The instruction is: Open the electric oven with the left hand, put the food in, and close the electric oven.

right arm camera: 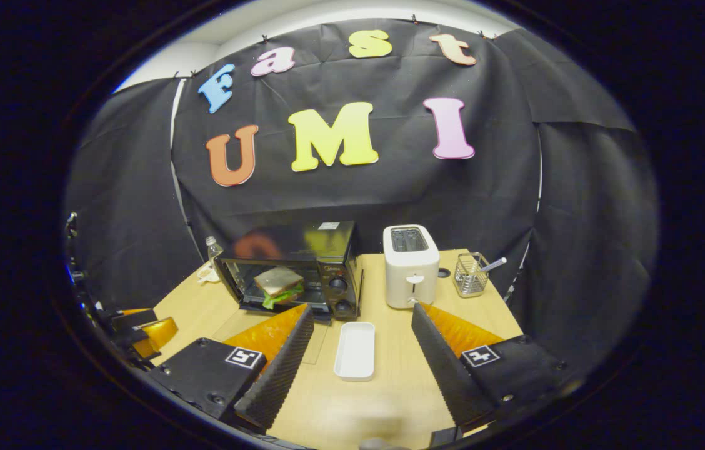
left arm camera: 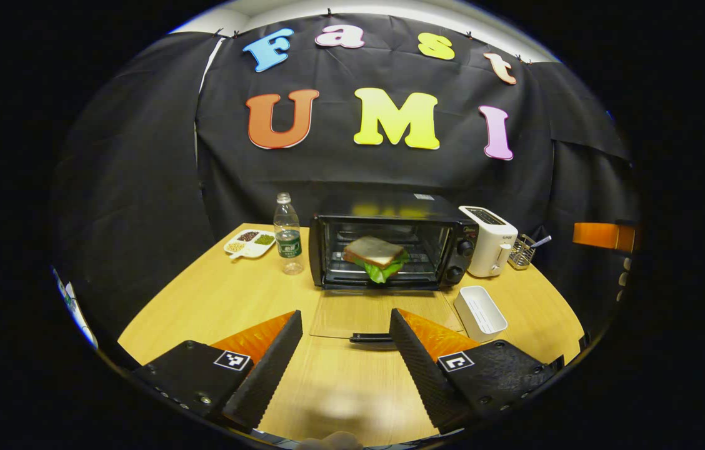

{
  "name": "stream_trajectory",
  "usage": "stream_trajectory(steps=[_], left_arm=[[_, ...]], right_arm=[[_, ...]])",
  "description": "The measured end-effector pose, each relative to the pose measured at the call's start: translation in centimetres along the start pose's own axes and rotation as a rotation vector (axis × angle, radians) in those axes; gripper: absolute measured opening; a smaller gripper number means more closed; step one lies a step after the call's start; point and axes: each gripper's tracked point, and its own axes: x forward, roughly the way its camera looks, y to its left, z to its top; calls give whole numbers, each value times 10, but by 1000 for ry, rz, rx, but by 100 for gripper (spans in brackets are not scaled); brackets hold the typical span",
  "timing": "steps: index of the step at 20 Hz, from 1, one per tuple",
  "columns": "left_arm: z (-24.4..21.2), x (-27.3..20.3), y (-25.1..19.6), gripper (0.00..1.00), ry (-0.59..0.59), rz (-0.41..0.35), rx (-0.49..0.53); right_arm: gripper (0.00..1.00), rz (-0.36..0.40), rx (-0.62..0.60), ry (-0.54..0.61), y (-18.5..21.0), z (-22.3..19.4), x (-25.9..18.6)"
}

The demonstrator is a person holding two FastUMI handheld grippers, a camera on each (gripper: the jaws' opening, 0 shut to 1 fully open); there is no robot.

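A: Black electric oven [left arm camera: 390, 250] at back of wooden desk [left arm camera: 215, 300], door [left arm camera: 377, 312] dropped flat. Sandwich [left arm camera: 375, 256] inside on rack.

B: Left tongs [left arm camera: 346, 350] spread wide, holding nothing, just short of door handle [left arm camera: 370, 338]. Right tongs [right arm camera: 362, 340] likewise wide, empty, above white tray [right arm camera: 355, 351] near toaster [right arm camera: 410, 265].

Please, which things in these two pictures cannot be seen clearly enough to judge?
- Oven knob settings: too small, both views.
- Water bottle: mostly hidden behind the oven, right gripper view.
- Sandwich filling beyond the green leaf: too small.
- Left tool: cut off by the edge, right gripper view.
- Divided dish contents: too small, left gripper view.
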Motion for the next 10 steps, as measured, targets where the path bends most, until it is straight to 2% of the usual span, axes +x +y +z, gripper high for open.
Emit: stream_trajectory(steps=[4, 10], left_arm=[[-40, 25, -30, 93, 54, 8, 3], [-108, 68, -57, 93, 190, -12, 19]], right_arm=[[100, 50, -31, 44, -30, -9, -7], [100, 2, -29, 60, -62, -5, -22]])
